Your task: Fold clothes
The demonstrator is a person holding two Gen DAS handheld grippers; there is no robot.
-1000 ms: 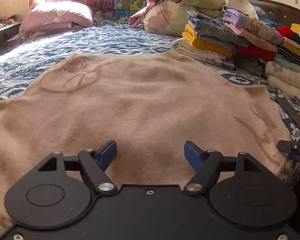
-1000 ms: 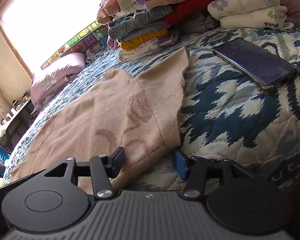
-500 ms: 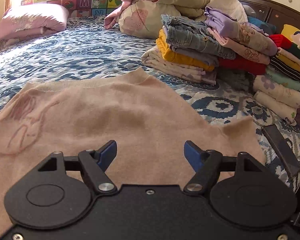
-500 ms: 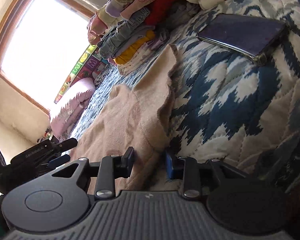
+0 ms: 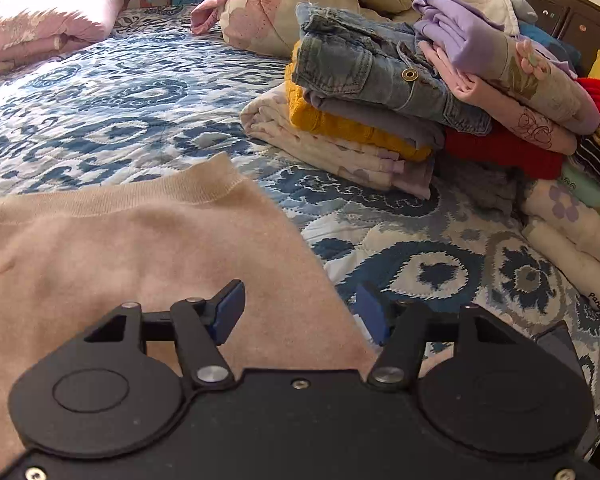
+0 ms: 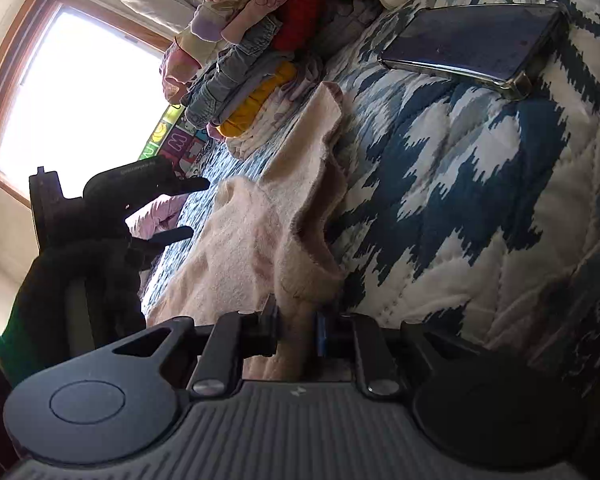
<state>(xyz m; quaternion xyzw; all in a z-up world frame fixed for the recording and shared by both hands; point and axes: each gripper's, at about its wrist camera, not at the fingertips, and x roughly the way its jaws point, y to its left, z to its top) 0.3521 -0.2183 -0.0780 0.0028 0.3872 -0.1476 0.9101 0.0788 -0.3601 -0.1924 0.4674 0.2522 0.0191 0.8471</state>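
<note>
My right gripper [image 6: 296, 330] is clamped on the edge of the beige sweater [image 5: 132, 248], with a fold of the knit pinched between the two pads and bunching up just ahead of them. From the right wrist view the sweater [image 6: 260, 240] runs away from my fingers in a rumpled ridge toward the window, one part standing up in a soft peak, and it lies on the blue-and-white patterned quilt [image 6: 460, 208]. A dark smartphone [image 6: 472, 46] rests flat on the quilt, well apart from the sweater and to its right.

My left gripper [image 5: 300, 312] hangs over the sweater's right-hand border with its blue-padded fingers spread wide, gripping nothing. The left pad [image 5: 230, 310] sits above the knit, while the right pad [image 5: 370, 316] sits above the quilt [image 5: 100, 100] just past the cloth's edge. The ribbed hem or neckline runs across the sweater's far side. In the right wrist view this left gripper [image 6: 172, 208] shows as a dark shape against the bright window, held by a hand in a black glove [image 6: 84, 280].

Beyond the sweater stands a stack of folded clothes [image 5: 380, 112]: denim on top of a yellow knit, cream fabric below, with lilac, pink and red pieces beside it. A pink pillow [image 5: 48, 20] lies at the far left of the bed.
</note>
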